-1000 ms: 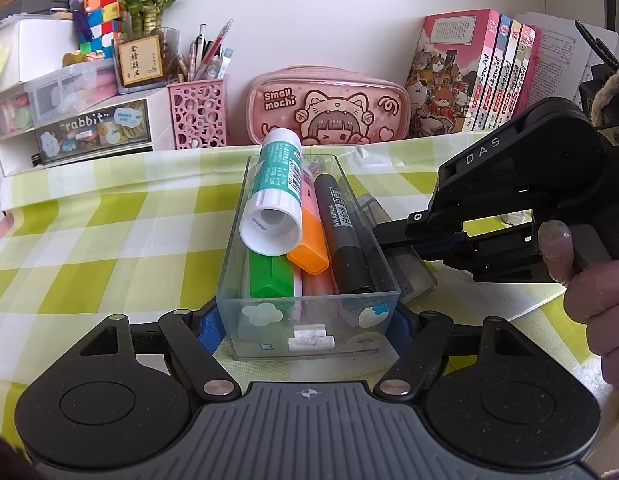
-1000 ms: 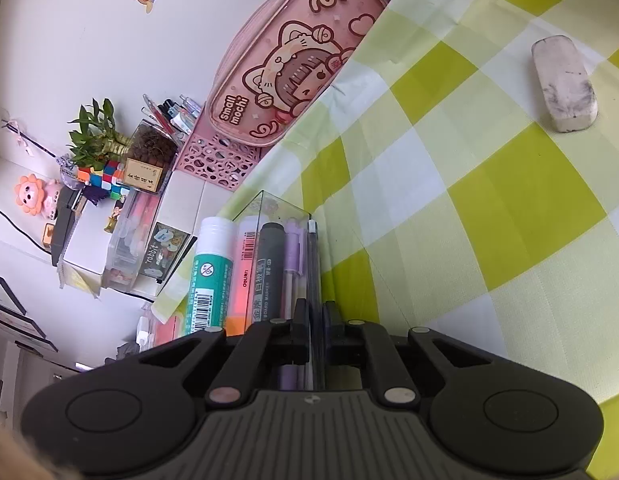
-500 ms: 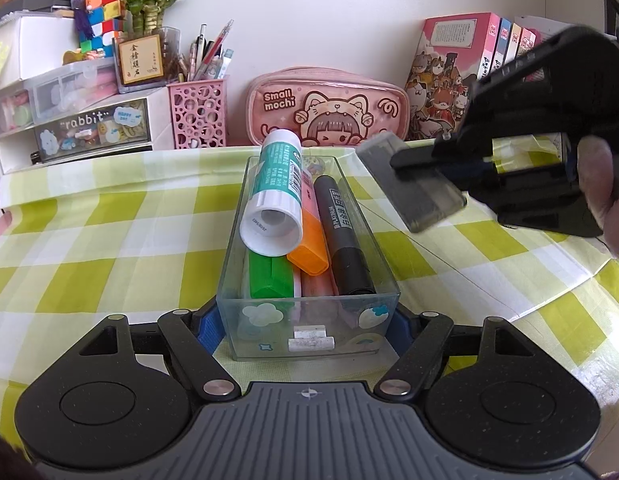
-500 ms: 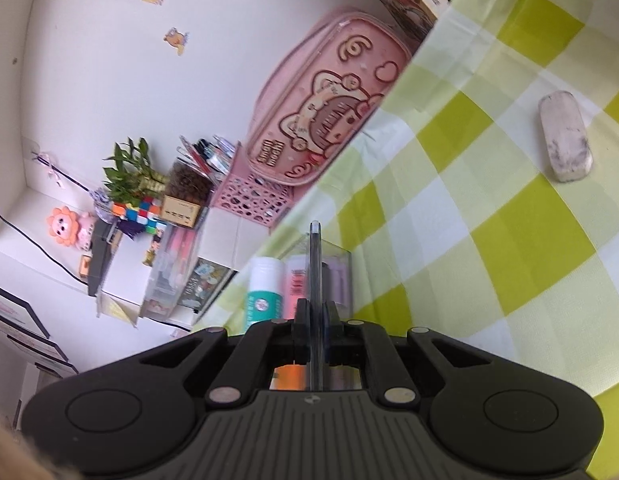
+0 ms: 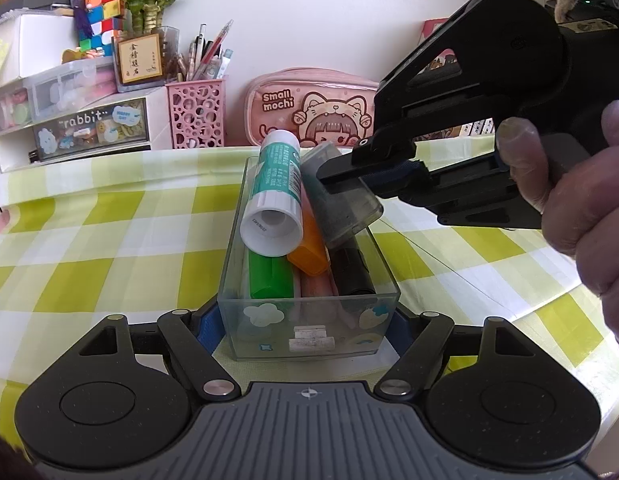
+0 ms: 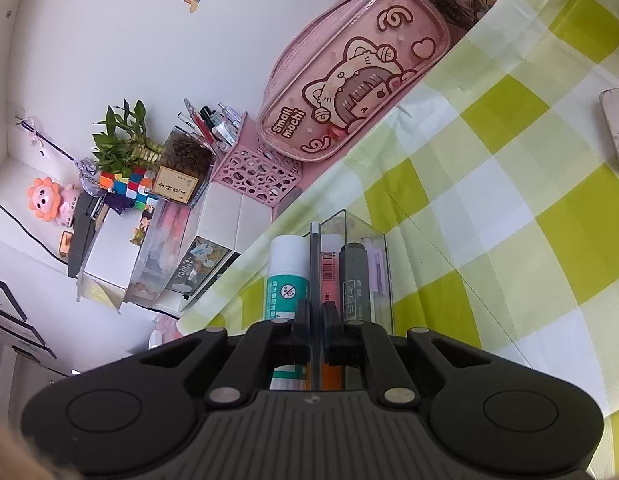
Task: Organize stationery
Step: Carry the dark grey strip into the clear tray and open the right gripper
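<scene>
A clear plastic box (image 5: pixel 309 342) stands on the checked cloth, and my left gripper (image 5: pixel 307 328) is shut on its near end, one finger on each side wall. Inside lie a teal-and-white glue stick (image 5: pixel 275 196), an orange highlighter (image 5: pixel 309 250), a green one (image 5: pixel 269 282) and a black marker (image 5: pixel 353 274). My right gripper (image 5: pixel 329 176) is shut on a flat grey see-through case (image 5: pixel 345 210), held tilted just above the box's far right part. In the right wrist view the case (image 6: pixel 315 264) shows edge-on between the fingers of the right gripper (image 6: pixel 315 314), over the glue stick (image 6: pixel 287 276) and marker (image 6: pixel 353 276).
A pink pencil case (image 5: pixel 313 108) leans on the wall behind the box, with a pink pen holder (image 5: pixel 195 114) and a drawer unit (image 5: pixel 69 128) to its left. A worn white eraser (image 6: pixel 617 128) lies on the cloth to the right. A person's hand (image 5: pixel 581 200) holds the right gripper.
The right gripper has lifted the flat grey case from beside the box's right wall and carried it left, over the box. The left gripper and the box have stayed put.
</scene>
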Action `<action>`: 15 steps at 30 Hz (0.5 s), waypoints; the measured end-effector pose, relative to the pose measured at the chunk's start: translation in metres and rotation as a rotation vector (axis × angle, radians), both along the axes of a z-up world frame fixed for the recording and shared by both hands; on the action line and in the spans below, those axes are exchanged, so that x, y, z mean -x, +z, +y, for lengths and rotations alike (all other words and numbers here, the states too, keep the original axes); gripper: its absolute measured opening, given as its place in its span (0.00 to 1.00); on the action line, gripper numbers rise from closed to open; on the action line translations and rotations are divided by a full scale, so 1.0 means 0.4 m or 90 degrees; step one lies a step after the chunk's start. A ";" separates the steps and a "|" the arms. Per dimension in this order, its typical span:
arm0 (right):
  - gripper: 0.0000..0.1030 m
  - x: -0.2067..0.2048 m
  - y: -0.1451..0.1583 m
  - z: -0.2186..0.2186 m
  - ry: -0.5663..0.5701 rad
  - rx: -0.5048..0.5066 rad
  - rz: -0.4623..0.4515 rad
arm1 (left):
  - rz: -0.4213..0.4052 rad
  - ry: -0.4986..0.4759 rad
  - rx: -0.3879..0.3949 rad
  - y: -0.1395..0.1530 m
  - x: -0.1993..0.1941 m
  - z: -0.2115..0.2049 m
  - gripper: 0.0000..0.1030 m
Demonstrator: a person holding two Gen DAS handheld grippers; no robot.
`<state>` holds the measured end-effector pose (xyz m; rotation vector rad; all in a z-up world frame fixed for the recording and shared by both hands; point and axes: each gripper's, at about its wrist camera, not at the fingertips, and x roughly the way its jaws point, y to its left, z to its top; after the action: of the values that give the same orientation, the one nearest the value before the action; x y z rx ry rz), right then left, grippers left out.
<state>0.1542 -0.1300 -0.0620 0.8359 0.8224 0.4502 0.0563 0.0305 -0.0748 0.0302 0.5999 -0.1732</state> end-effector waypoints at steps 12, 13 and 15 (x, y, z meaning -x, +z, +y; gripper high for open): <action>0.45 0.018 0.007 -0.022 -0.006 0.007 -0.010 | 0.000 0.000 0.001 0.000 0.000 0.000 0.73; 0.45 0.019 0.007 -0.024 -0.008 0.008 -0.011 | 0.000 0.000 0.000 0.000 0.001 0.001 0.73; 0.45 0.022 0.009 -0.028 -0.010 0.006 -0.014 | 0.000 0.000 0.001 0.000 0.001 0.001 0.73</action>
<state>0.1453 -0.1412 -0.0585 0.8270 0.7971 0.4399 0.0561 0.0310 -0.0749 0.0295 0.5993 -0.1735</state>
